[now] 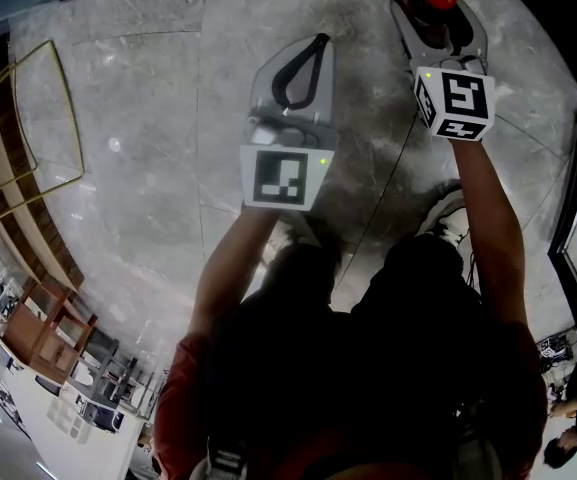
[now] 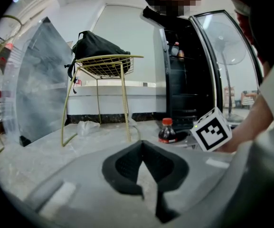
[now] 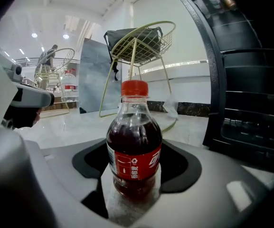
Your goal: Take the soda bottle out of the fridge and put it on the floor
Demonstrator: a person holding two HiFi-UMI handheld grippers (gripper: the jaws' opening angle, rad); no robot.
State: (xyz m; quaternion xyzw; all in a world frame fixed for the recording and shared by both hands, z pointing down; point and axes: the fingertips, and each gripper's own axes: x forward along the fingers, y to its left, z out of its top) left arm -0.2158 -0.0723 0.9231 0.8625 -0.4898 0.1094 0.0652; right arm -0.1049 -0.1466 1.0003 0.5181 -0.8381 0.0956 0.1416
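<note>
the left grey plastic gripper (image 1: 318,43) hangs over the mottled grey stone floor (image 1: 148,118), its black ribbed pads pinched together on nothing. the right grey gripper (image 1: 436,8) clasps the clear plastic soda bottle (image 3: 134,146), red-capped and dark with cola, upright beside the open black fridge (image 3: 250,103).

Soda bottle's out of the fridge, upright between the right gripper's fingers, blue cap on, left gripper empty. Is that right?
No: the cap is red, not blue; the right gripper view shows it. The rest holds: the soda bottle stands upright between the right gripper's fingers, outside the fridge, and the left gripper is empty.
</note>
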